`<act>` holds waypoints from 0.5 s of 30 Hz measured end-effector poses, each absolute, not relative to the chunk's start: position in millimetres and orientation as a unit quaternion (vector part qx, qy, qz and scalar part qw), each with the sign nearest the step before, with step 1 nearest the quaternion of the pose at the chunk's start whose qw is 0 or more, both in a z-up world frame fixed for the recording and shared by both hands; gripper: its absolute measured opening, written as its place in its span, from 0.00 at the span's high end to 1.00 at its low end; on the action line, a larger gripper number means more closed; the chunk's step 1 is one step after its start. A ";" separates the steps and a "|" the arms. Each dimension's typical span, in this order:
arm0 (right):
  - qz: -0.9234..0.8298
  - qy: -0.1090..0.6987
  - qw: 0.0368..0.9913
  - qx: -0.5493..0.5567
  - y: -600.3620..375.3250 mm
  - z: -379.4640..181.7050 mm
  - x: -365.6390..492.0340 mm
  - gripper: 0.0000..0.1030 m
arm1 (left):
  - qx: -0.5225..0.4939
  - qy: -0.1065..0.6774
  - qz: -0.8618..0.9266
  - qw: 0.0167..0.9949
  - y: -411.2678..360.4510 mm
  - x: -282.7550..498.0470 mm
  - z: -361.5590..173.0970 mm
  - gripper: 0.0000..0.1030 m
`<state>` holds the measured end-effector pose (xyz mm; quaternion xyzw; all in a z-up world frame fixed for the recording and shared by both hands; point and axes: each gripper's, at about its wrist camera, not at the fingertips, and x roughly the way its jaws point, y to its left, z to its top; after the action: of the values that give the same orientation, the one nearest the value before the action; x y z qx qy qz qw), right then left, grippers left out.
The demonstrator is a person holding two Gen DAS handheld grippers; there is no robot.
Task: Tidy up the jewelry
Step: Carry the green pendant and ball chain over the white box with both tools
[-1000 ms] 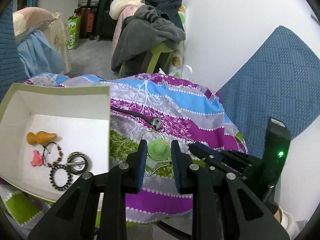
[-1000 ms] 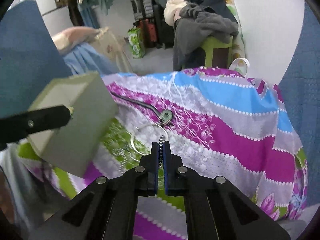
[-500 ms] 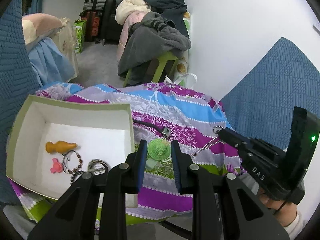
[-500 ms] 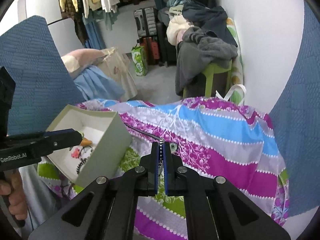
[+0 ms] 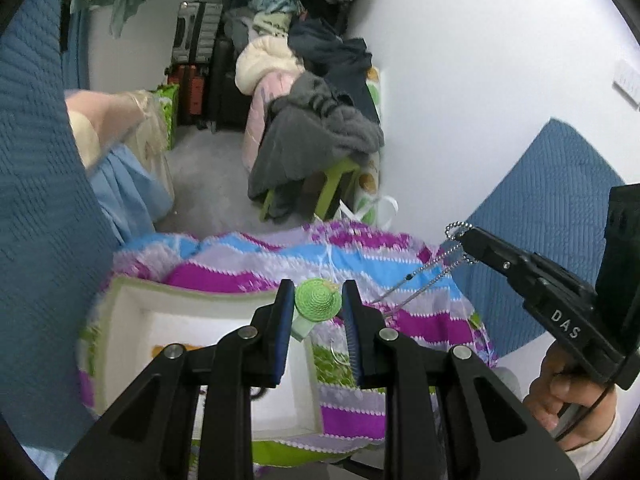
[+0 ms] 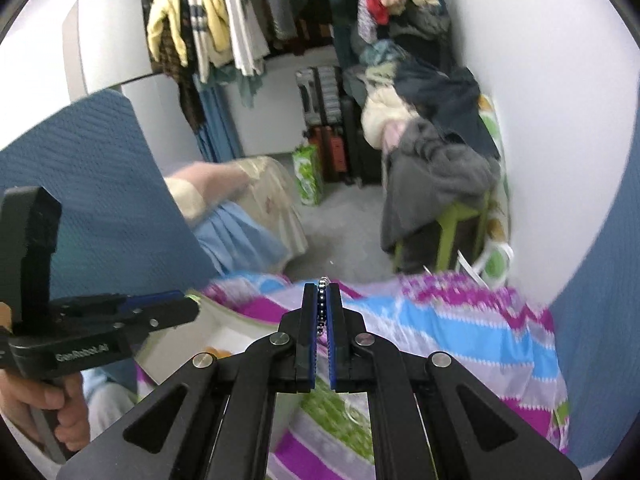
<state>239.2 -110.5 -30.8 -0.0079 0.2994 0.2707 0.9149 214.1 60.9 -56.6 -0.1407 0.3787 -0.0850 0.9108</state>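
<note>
My left gripper (image 5: 316, 305) is shut on a small green crocheted hat charm (image 5: 318, 300) with a pale tag, held above the near right corner of the white box (image 5: 120, 312). My right gripper (image 6: 321, 296) is shut on a silver ball chain (image 6: 321, 308); in the left wrist view the chain (image 5: 424, 272) hangs from its tip (image 5: 466, 240) down toward the striped cloth (image 5: 400, 264). The box also shows in the right wrist view (image 6: 224, 316), with an orange item (image 6: 210, 350) inside. A thin hoop (image 5: 340, 350) lies on the cloth.
The cloth-covered surface (image 6: 460, 320) ends close ahead. Beyond it stand a green stool piled with clothes (image 5: 316, 136), suitcases (image 6: 332, 128) and a clothes rack (image 6: 240, 12). Blue quilted panels (image 5: 36, 200) stand at left and right. A blue and cream bundle (image 6: 240, 216) lies on the floor.
Both grippers have risen well above the cloth. The right one has lifted the chain clear at its top end. The left one has carried the green charm up and toward the box.
</note>
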 end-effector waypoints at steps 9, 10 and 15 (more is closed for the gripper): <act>0.315 0.280 0.907 -0.014 -54.5 -3.7 239.5 0.98 | -0.137 0.372 -0.056 0.916 104.9 205.9 -52.4 0.76; 0.319 0.286 0.903 -0.015 -47.2 -8.9 239.6 0.98 | -0.138 0.374 -0.051 0.916 109.0 204.6 -56.6 0.76; 0.335 0.332 0.881 -0.024 -18.3 -52.7 239.9 0.98 | -0.150 0.398 -0.033 0.905 128.8 197.1 -92.6 0.76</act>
<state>239.9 -18.3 -52.7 -0.0236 0.3319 0.3351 0.8815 197.1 128.8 -92.6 -0.1503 0.3975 -0.0333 0.9046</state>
